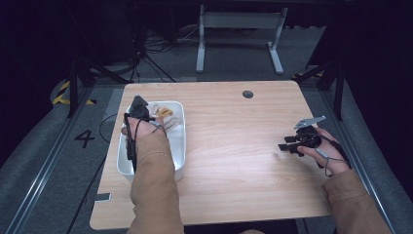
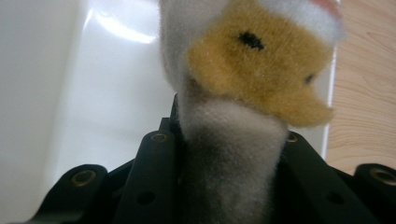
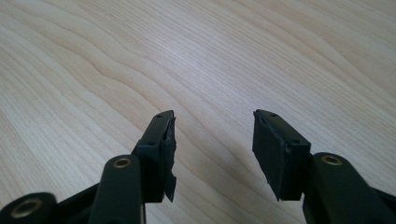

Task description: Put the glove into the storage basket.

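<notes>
While held low over the near part of the white tub, left gripper clenched on a soft plush toy. Seen in the left gripper view with both black jaws pressed tight against a grey-white fuzzy part of the toy, no gap left at either side. Toy partly white, partly mustard yellow, with a small black stitched mark on the yellow patch and a hint of pink at its top edge; short, fuzzy pile all over. Hanging just above the glossy white inside of the tub, with the tub wall behind it and a strip of wooden table at the right.

Further right on the table, right gripper released and holding nothing. Jaws moderately apart in the right gripper view, only pale wood grain between and beyond them, pads dark and somewhat frayed at the edges. Resting in the right hand near the right edge of the table, well apart from the tub.

Beyond the table edge at the left, on the grey floor, a black number "4" readable, and farther back a yellow and black striped marking.
</notes>
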Available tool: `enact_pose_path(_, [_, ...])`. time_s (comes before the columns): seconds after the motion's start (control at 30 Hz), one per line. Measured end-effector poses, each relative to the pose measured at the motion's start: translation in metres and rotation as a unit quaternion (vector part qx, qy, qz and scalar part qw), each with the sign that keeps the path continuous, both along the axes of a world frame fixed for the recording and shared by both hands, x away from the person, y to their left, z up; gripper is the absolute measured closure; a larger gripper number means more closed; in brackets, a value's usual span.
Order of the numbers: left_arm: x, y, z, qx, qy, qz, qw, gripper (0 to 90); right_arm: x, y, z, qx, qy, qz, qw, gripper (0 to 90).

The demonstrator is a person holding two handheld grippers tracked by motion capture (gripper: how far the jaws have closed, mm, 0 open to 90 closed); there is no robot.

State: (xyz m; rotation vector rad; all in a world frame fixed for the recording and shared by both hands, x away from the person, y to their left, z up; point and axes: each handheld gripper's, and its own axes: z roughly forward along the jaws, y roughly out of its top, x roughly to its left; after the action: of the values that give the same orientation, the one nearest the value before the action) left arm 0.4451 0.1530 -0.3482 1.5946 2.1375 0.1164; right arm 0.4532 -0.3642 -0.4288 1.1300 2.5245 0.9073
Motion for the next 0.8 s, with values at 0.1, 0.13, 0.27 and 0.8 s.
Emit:
enact_pose_path(0.1, [0.001, -0.001, -0.012, -0.003, 0.007, -0.003, 1.0, 72.2, 0.001, 0.0, -0.001, -0.003, 0.001, 0.0, 1.0, 50.3])
enact_pose_path(0.13, [0.001, -0.001, -0.014, -0.004, 0.009, -0.002, 1.0, 72.2, 0.0, 0.002, -0.002, -0.004, 0.003, 0.001, 1.0, 50.3])
enact_pose_path(0.27, [0.002, -0.001, -0.024, -0.008, 0.013, -0.001, 0.9999, 72.2, 0.0, 0.005, -0.003, -0.005, 0.006, 0.007, 0.9999, 50.1])
enact_pose_path(0.8, [0.003, 0.005, -0.053, -0.002, 0.025, 0.003, 0.9997, 71.7, 0.0, 0.006, -0.006, -0.008, 0.01, 0.01, 0.9999, 50.0])
